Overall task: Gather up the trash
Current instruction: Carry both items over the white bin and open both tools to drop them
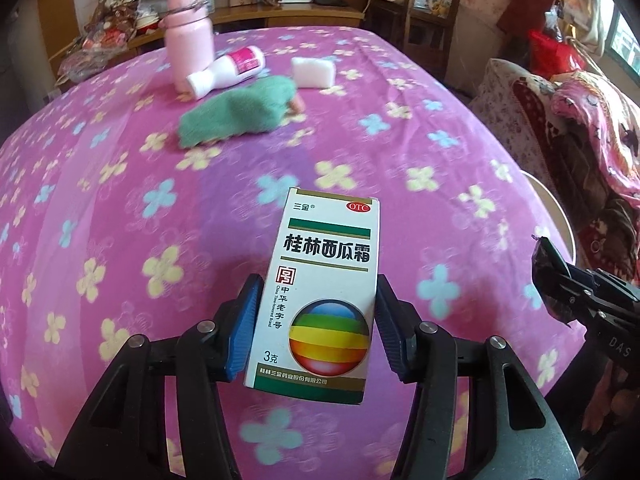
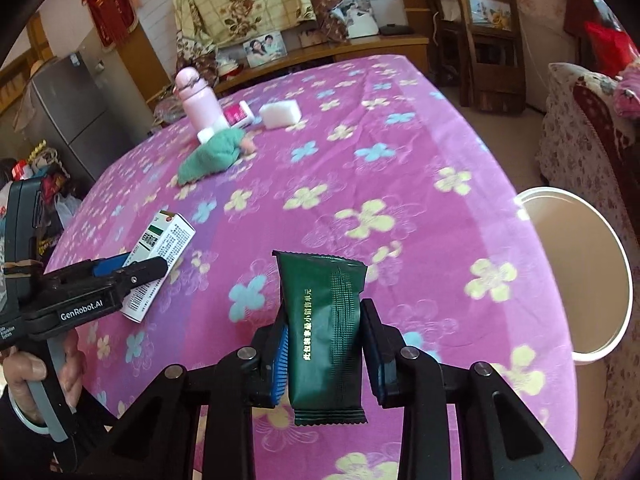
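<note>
My left gripper [image 1: 318, 320] is shut on a white medicine box [image 1: 328, 256] with green stripes and a rainbow ball, both blue pads pressing its sides above the pink flowered tablecloth [image 1: 120, 208]. In the right wrist view my right gripper [image 2: 325, 354] is shut on a dark green snack wrapper [image 2: 326, 320], which stands upright between the pads. The left gripper [image 2: 140, 268] with the box [image 2: 166, 236] shows at the left there, gripped by a hand [image 2: 24, 372]. The right gripper [image 1: 550, 268] reaches in from the right edge of the left wrist view.
At the far end of the table stand a pink flask [image 1: 188, 36], a lying white bottle [image 1: 228, 70], a green cloth [image 1: 236, 110] and a white block [image 1: 312, 72]. A round white bin [image 2: 580, 280] sits beside the table's right edge. Chairs and a sofa lie beyond.
</note>
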`<state>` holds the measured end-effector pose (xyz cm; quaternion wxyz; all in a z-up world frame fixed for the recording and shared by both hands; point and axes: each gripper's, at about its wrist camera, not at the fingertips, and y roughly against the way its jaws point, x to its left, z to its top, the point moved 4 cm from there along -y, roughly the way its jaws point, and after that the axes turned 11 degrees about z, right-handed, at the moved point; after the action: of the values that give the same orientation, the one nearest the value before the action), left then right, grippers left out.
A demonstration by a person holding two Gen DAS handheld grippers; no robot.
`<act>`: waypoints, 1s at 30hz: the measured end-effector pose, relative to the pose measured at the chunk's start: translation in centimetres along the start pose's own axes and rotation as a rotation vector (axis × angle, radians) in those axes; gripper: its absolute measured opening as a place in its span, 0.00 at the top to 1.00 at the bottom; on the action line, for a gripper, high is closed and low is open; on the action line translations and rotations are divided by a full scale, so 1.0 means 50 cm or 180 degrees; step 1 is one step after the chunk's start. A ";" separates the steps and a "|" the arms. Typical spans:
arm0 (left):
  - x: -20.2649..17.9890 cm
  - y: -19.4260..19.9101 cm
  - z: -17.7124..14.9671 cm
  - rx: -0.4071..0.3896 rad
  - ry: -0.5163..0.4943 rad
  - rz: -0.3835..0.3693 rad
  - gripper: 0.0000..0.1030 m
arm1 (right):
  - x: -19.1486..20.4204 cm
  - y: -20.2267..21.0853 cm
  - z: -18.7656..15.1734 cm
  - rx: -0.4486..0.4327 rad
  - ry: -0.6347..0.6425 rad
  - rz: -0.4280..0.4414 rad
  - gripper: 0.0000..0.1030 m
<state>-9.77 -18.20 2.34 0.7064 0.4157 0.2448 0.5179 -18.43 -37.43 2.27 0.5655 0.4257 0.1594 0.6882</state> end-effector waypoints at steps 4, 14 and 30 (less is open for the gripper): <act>-0.052 0.005 0.017 -0.0032 -0.0082 -0.0044 0.49 | -0.029 0.028 0.008 -0.0073 -0.0054 -0.0061 0.70; -0.197 0.017 0.061 -0.0130 -0.0334 -0.0211 0.49 | -0.151 0.103 0.019 -0.0246 -0.0283 -0.0293 0.70; -0.477 -0.002 0.148 -0.0020 -0.0672 -0.0864 0.50 | -0.394 0.181 0.018 -0.0334 -0.0807 -0.0714 0.70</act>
<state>-12.19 -42.99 4.19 0.7929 0.4287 0.2216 0.3720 -23.58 -58.48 1.15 0.6757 0.4586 0.0971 0.5690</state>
